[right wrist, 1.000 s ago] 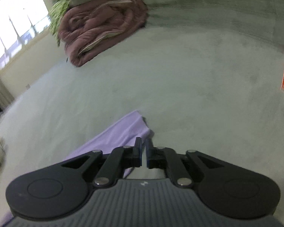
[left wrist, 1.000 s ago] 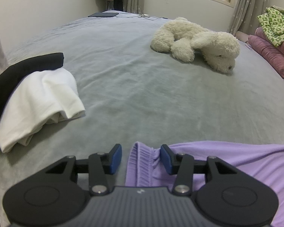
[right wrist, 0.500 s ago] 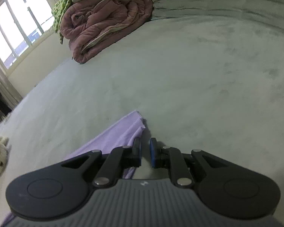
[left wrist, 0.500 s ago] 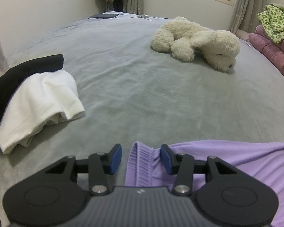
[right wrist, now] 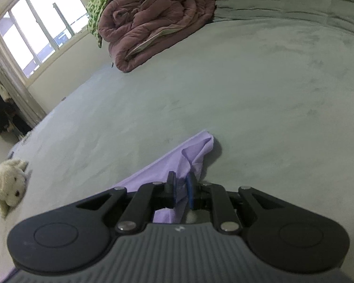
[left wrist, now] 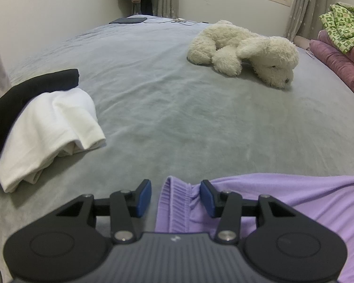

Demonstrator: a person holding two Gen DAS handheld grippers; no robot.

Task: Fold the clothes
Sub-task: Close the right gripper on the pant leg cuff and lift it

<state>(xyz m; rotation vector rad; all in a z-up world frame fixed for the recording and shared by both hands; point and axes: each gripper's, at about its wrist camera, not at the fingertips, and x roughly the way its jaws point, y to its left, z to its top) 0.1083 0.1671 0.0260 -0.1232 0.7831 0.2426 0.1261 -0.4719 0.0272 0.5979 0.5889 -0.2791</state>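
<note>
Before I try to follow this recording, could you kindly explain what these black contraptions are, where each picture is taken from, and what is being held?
There is no robot: a person holds a two-finger gripper in each hand, and a fisheye camera on each looks forward along its blue-padded fingers.

In the left wrist view, the left gripper is open, its pads either side of the ribbed waistband of a purple garment lying on the grey bed cover. It is not yet pinched.

In the right wrist view, the right gripper has its pads close together with the other end of the purple garment bunched between them, so it appears to be gripping it.

Also on the bed: a white folded garment over a black one, a plush dog and a rolled pink quilt.
</note>
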